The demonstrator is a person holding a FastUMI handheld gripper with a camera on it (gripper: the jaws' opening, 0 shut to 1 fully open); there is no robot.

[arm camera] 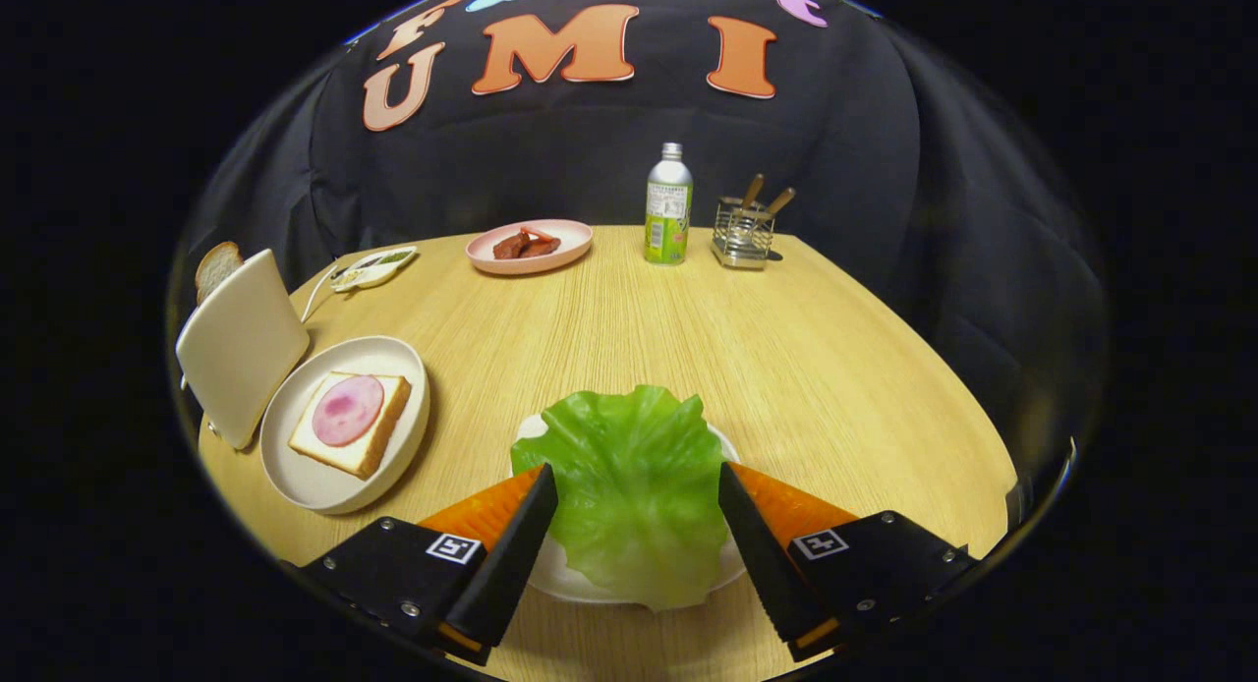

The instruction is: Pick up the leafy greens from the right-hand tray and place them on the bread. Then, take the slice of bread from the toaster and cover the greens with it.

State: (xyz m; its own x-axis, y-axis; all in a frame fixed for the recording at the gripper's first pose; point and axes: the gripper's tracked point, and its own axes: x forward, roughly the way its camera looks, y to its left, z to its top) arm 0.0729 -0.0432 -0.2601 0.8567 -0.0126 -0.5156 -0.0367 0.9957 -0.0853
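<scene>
- Claw (637,500): spread wide, its fingers on either side of the lettuce leaf (629,485), gripping nothing.
- White tray (550,564): holds the lettuce leaf.
- Round plate (295,466): bread slice (378,436) topped with ham (346,410).
- Toaster (241,343): bread (216,266) in slot.
- Pink plate (570,240): sausage pieces (526,245).
- Wire caddy (743,238): utensils.

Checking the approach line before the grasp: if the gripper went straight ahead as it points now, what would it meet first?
Probably the lettuce leaf, lying on its white tray between the open gripper's fingers; depth is unclear.
</scene>
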